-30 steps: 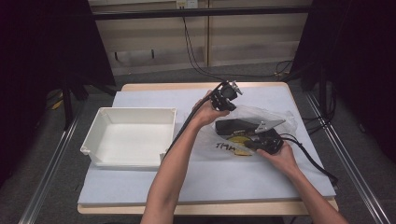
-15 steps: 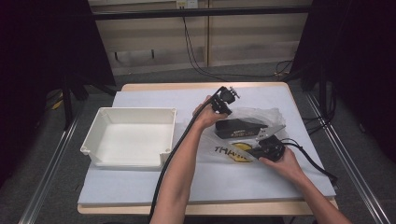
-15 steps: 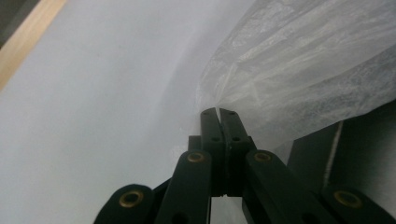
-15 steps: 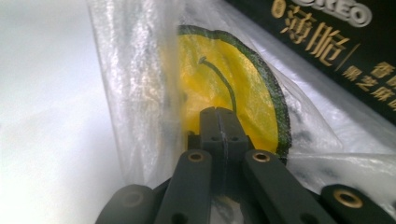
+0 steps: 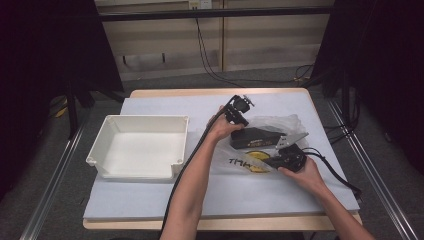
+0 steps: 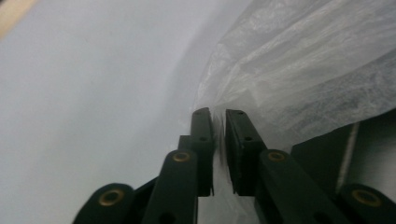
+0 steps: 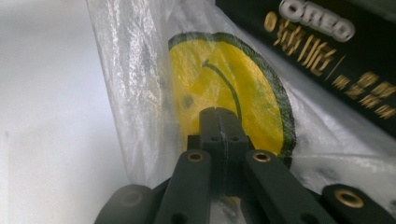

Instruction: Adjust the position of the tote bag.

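Observation:
A clear plastic bag [image 5: 282, 124] with a yellow smiley print [image 5: 257, 168] lies right of centre on the table, and a black Oreo box [image 5: 257, 137] sits in it. My left gripper [image 5: 237, 120] is at the bag's far left edge, tilted down. In the left gripper view it [image 6: 219, 116] is shut on a thin fold of the bag [image 6: 303, 70]. My right gripper [image 5: 274, 160] is at the bag's near side. In the right gripper view it [image 7: 218, 113] is shut on the bag [image 7: 140, 93] over the smiley [image 7: 224, 79], with the box [image 7: 327, 60] just beyond.
An open white tray [image 5: 107, 131] stands on the left half of the pale blue mat [image 5: 150, 195]. Cables trail from both grippers, the right one [image 5: 332, 172] towards the table's right edge. Metal rails run along both sides of the table.
My left gripper has come down closer to the bag's far edge. My right gripper has drawn slightly towards the person while holding the bag's near side.

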Action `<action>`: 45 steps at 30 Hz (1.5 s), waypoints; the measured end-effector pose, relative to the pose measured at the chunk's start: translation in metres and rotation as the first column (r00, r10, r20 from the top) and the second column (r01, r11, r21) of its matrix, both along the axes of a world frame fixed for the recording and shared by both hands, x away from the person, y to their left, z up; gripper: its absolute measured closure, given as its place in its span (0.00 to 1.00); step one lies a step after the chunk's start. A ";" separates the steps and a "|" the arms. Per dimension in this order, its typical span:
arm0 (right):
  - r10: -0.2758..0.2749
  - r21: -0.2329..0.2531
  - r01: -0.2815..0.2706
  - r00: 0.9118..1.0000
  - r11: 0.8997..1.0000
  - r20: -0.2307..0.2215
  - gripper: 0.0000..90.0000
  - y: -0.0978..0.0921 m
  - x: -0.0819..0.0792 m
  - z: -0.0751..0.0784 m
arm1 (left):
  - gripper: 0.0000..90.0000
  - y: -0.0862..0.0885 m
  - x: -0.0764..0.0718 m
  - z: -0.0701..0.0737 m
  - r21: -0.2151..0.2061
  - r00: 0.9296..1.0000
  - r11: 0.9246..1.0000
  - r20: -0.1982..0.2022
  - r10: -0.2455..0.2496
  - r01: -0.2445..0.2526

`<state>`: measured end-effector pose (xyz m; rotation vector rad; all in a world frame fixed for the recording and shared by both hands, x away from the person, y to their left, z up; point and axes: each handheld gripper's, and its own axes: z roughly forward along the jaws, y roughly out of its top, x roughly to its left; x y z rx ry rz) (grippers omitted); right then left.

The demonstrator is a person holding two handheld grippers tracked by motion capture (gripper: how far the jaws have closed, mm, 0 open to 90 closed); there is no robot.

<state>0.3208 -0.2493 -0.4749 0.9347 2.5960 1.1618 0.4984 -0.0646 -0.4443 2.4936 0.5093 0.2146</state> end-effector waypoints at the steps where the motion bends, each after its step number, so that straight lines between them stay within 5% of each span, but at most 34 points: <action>1: -0.008 0.010 0.008 1.000 1.000 0.008 1.00 -0.001 0.000 0.002 | 0.80 0.001 -0.001 0.004 -0.026 1.000 1.000 0.004 0.013 -0.013; 6: -0.049 0.038 0.048 0.998 0.998 0.033 0.92 -0.007 0.000 0.010 | 0.60 0.008 -0.011 0.024 -0.119 0.999 0.993 0.045 0.030 -0.024; 10: -0.083 0.059 0.080 0.995 0.995 0.049 0.86 -0.012 0.001 0.016 | 0.48 0.014 -0.017 0.036 -0.136 0.996 0.991 0.080 0.027 -0.016; 14: -0.101 0.077 0.097 0.993 0.992 0.059 0.84 -0.016 0.002 0.021 | 0.42 0.023 -0.021 0.046 -0.176 0.996 0.984 0.086 0.035 -0.019; 17: -0.112 0.088 0.106 0.991 0.991 0.067 0.85 -0.019 0.004 0.026 | 0.42 0.031 -0.028 0.053 -0.235 0.996 0.972 0.084 0.038 -0.018; 24: -0.132 0.110 0.121 0.987 0.986 0.093 0.98 -0.025 0.009 0.035 | 0.83 0.047 -0.065 0.059 -0.299 0.993 0.952 0.116 -0.033 0.067; 27: -0.155 0.109 0.145 0.984 0.983 0.092 1.00 -0.029 0.017 0.036 | 0.96 0.052 -0.076 0.050 -0.270 0.992 0.959 0.112 -0.057 0.086; 34: -0.189 0.081 0.182 0.978 0.980 0.086 1.00 -0.037 0.041 0.042 | 0.91 0.064 -0.085 0.030 -0.192 0.994 0.979 0.098 -0.046 0.064; 38: -0.193 0.064 0.188 0.978 0.980 0.086 1.00 -0.032 0.053 0.044 | 0.91 0.069 -0.082 0.022 -0.197 0.997 0.980 0.074 -0.017 0.032; 41: -0.213 0.052 0.210 0.974 0.976 0.074 1.00 -0.031 0.062 0.040 | 0.93 0.071 -0.078 0.017 -0.154 0.997 0.988 0.074 0.007 0.005; 45: -0.238 0.032 0.237 0.968 0.971 0.072 1.00 -0.032 0.069 0.036 | 0.95 0.077 -0.072 0.015 -0.172 0.998 0.985 0.062 0.031 -0.020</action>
